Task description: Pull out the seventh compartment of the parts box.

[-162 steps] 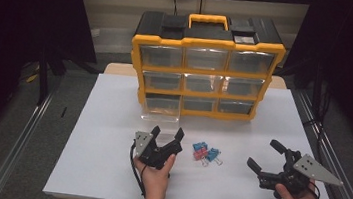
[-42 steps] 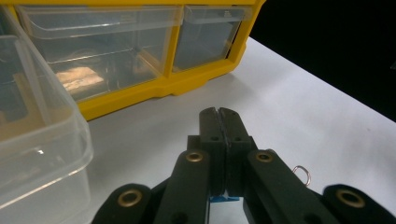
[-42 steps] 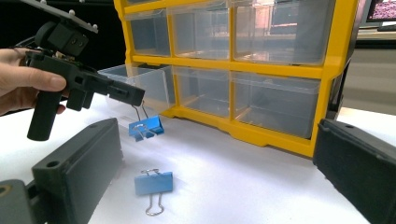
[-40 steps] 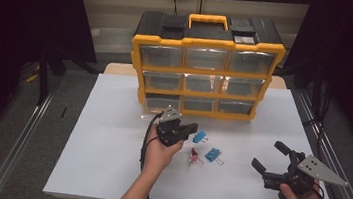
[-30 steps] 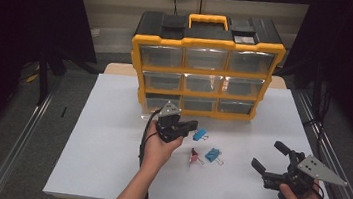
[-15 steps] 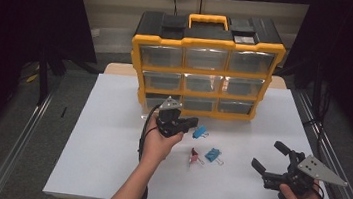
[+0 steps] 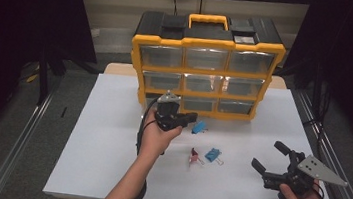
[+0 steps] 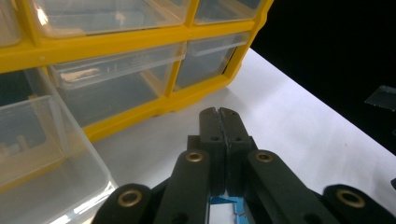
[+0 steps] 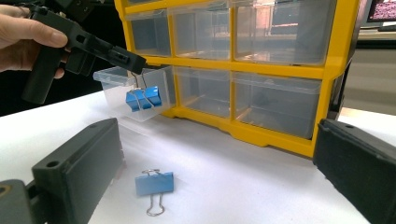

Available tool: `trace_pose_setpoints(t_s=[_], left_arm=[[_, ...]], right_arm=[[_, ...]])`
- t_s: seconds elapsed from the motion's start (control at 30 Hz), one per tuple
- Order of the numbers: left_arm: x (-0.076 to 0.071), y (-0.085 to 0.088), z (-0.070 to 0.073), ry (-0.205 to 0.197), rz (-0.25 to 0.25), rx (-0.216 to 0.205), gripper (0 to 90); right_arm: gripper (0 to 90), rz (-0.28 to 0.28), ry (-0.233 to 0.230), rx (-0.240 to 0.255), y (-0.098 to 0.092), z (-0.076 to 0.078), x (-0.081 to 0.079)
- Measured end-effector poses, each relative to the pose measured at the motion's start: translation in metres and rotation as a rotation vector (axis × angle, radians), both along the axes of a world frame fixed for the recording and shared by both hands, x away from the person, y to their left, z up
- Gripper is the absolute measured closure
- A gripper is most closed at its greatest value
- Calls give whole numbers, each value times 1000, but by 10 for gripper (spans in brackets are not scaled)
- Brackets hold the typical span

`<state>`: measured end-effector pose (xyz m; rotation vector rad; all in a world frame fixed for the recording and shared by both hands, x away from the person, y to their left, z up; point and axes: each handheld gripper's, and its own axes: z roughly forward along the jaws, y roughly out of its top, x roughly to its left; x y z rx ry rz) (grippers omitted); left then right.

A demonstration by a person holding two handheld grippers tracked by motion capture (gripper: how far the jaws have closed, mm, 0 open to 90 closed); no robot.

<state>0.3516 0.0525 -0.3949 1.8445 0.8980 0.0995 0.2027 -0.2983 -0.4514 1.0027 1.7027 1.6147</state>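
Right gripper view gives us the clearest read: the left gripper [image 9: 133, 63] has its fingers clamped on the wire handle of a blue clip [image 9: 144, 99], which hangs just above the open drawer [image 9: 112, 77] pulled out from the bottom left of the yellow organizer [image 9: 275, 70]. We judge the clip is held by its handle so it can drop straight into the drawer once let go. The organizer stands at the far edge of the tabletop [image 7: 109, 142]. Nearer the middle lie a second blue clip [image 7: 214, 154] and a red clip [image 7: 193, 156], apart from each other, probably next in line. The right gripper [image 7: 272, 158] waits near the front right corner, fingers apart and empty.
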Motion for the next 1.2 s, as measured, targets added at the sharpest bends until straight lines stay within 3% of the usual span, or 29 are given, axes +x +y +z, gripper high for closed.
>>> trace_pose_setpoints(t_s=[1.2], left_arm=[[22, 15, 38, 24, 29, 32, 897]], right_arm=[[11, -1, -1, 5, 0, 0, 0]])
